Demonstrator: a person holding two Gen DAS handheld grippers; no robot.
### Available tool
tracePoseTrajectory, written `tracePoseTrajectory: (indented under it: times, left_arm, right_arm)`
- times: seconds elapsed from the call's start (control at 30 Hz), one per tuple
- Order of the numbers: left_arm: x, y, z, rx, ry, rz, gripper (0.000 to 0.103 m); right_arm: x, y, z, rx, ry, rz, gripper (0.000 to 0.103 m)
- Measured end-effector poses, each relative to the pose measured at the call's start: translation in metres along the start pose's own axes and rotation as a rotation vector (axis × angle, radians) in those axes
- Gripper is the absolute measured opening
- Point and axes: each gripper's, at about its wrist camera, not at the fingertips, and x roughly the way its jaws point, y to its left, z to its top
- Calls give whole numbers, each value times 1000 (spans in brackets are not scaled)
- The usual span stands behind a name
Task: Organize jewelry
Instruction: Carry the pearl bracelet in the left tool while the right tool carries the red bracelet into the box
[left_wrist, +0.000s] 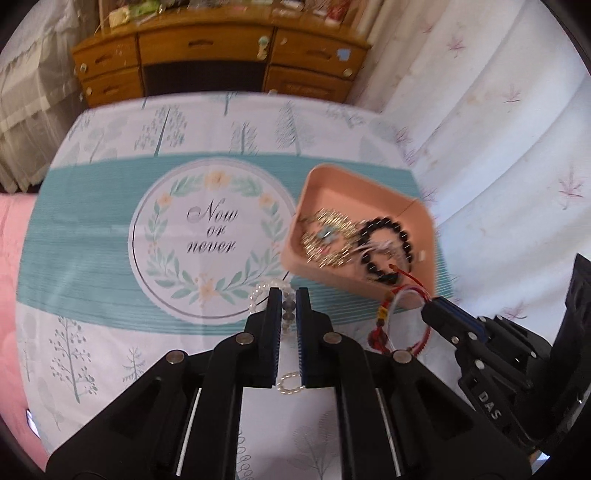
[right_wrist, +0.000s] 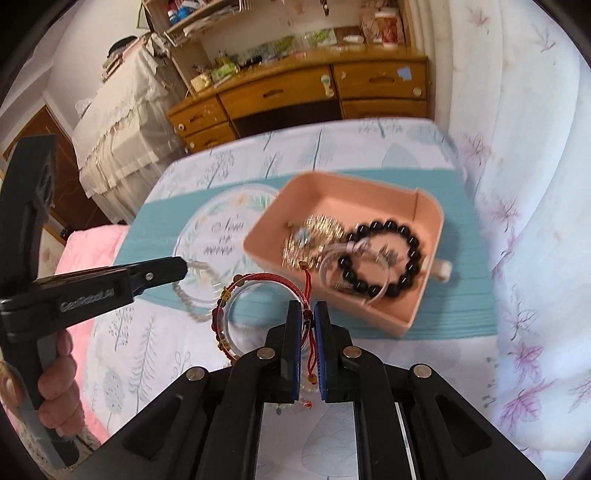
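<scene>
While both grippers hang above the printed cloth on the worktop (left_wrist: 92, 229), each has its jaws clamped on a piece of jewelry: the left gripper (left_wrist: 289, 291) pinches a pale beaded bracelet (left_wrist: 262, 290) between its pads, and the right gripper (right_wrist: 307, 306) is closed on the cord of a red string bracelet (right_wrist: 236, 291) that dangles with a clear bangle (right_wrist: 240, 314) looped beside it. Both pieces look light and limp; the beaded one should sag and swing like a chain, its smooth round beads apt to roll out of a shallow pinch, so a hold across the strand between beads seems safest. Soft and grippy, the red cord is best taken on the braid, not on its small knots or charms. By the look of it the bangle is rigid and slick, and I judge it could slide free. Just beyond them sits the pink tray (left_wrist: 369, 184), already holding a black bead bracelet (right_wrist: 384, 254) and a gold piece (right_wrist: 314, 236), tangled closely together. Printed on the cloth's wreath is "Now or never" (left_wrist: 212, 230); the right gripper's body reads "DAS" (left_wrist: 489, 406), and the left's side carries lettering too blurred to read surely
</scene>
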Motion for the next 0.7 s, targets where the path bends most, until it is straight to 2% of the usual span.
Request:
tracePoseTrajectory:
  times: [0.2, 0.37, 0.53, 0.7]
  left_arm:
    - [-32, -28, 24, 41, -60, -23, 5]
    - [-36, -47, 56, 58, -99, -38, 5]
    - [-6, -62, 83, 86, -85, -49, 5]
    - [46, -71, 92, 115, -28, -33, 5]
  right_arm:
    - [-30, -8, 24, 19, -70, -29, 7]
    - [-42, -19, 53, 43, -111, -69, 7]
    - [-27, -40, 80, 89, -97, -110, 7]
    - [18, -60, 87, 141, -30, -116, 7]
